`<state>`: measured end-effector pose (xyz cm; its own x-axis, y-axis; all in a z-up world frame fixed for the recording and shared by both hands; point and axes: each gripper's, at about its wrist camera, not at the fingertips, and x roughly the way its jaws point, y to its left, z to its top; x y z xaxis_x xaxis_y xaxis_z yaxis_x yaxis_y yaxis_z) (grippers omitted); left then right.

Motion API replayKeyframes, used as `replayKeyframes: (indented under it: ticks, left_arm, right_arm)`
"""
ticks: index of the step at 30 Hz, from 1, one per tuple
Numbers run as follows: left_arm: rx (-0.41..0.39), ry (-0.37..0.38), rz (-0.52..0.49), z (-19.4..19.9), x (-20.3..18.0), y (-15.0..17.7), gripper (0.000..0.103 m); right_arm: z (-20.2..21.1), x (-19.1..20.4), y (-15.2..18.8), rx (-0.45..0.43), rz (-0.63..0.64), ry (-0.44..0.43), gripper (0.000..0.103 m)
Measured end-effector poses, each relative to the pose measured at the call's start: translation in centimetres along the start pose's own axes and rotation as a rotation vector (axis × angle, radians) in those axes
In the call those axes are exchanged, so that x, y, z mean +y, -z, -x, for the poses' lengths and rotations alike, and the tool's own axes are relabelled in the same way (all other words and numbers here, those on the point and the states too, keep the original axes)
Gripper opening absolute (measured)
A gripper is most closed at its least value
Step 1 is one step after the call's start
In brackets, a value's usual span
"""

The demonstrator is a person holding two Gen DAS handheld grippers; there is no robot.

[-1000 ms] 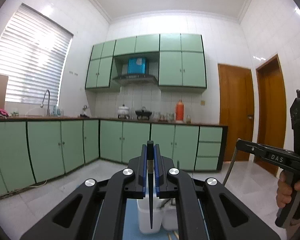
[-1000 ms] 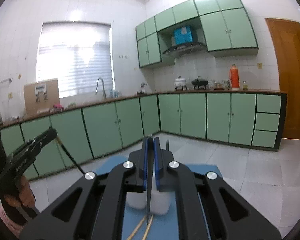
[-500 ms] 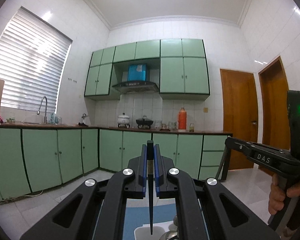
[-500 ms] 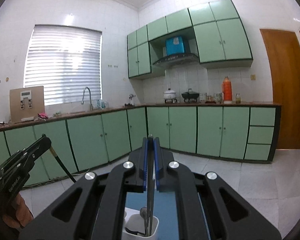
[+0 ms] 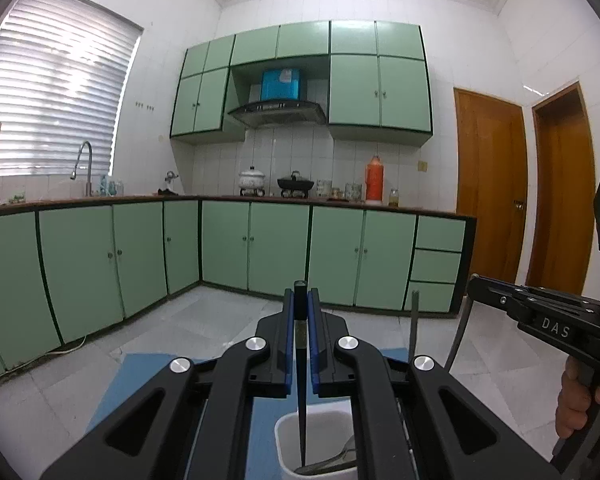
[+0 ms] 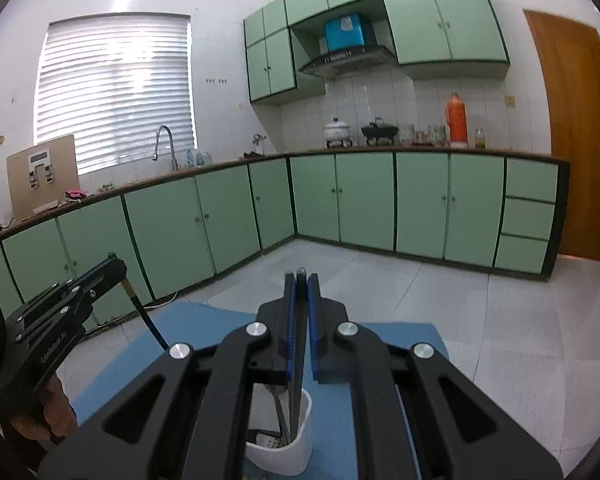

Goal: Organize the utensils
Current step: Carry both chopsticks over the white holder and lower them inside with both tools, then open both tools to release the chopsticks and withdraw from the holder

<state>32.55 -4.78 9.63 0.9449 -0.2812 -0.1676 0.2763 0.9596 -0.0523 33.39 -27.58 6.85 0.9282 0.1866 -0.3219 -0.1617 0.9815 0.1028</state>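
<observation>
In the left wrist view my left gripper (image 5: 300, 300) is shut on a black chopstick (image 5: 301, 392) that hangs straight down. Its tip sits in the mouth of a white utensil holder (image 5: 288, 432), where a metal utensil (image 5: 340, 458) lies. My right gripper (image 6: 300, 284) is shut on a thin grey stick (image 6: 296, 400) that reaches down into the same white holder (image 6: 300, 444), beside other utensil handles. Each gripper appears in the other's view: the right gripper (image 5: 540, 316) at the right edge, the left gripper (image 6: 60, 312) at the left edge.
The holder stands on a blue mat (image 6: 204, 320) over a pale tiled surface. Green base cabinets (image 5: 260, 248) run along the far walls under a dark counter with pots and an orange flask (image 5: 373, 178). Two wooden doors (image 5: 488, 200) stand at the right.
Both grippers have moved forward and down, each with its stick. The white holder has come up under them, and both stick tips now sit in its mouth.
</observation>
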Motion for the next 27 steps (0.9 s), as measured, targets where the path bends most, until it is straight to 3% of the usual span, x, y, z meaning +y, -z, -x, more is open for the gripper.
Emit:
replayKeyframes:
  ticks: [8,10,12,17,19,22,27]
  left_arm:
    - [0.047,-0.018,-0.001,-0.7,0.6,1.7,0.007]
    - [0.056,-0.019,0.017,-0.6,1.1,1.5,0.007]
    - [0.061,-0.016,0.036,-0.4,1.6,1.4,0.008]
    - [0.049,-0.026,0.060,0.9,2.6,1.5,0.043]
    - [0.042,-0.029,0.071,1.8,2.9,1.6,0.050]
    - [0.029,-0.039,0.078,3.2,3.3,1.9,0.064]
    - [0.019,-0.049,0.078,5.8,3.2,2.8,0.078]
  right_arm:
    - [-0.7,0.1,0.6,0.021,-0.021,0.012,0.005]
    - [-0.6,0.1,0.6,0.021,-0.016,0.033,0.010]
    - [-0.5,0.0,0.7,0.018,-0.019,0.046,0.024]
    - [1.1,-0.6,1.0,-0.016,-0.050,0.042,0.042]
    - [2.1,-0.7,1.3,-0.026,-0.046,0.045,0.045]
    - [3.6,-0.6,2.1,-0.042,-0.047,0.055,0.059]
    - [6.6,-0.2,4.0,-0.062,-0.043,0.058,0.075]
